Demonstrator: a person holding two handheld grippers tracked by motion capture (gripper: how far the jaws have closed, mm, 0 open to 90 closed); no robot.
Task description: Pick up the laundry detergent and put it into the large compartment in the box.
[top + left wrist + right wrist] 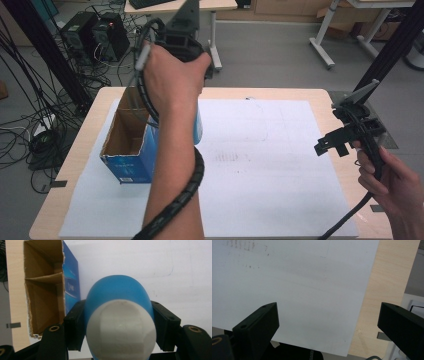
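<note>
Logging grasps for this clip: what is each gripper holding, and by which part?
The left gripper clamps a blue bottle by its sides, just below the white cap. The right gripper is open, holding nothing.

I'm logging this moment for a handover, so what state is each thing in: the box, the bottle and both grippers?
Blue cardboard box: upright on the white sheet, top open, a divider inside, both compartments look empty.
Blue bottle: white cap on, clamped between the jaws, lifted beside the box.
Left gripper: shut on the bottle, held high.
Right gripper: jaws wide open, nothing between them, over the right edge of the white sheet.
</note>
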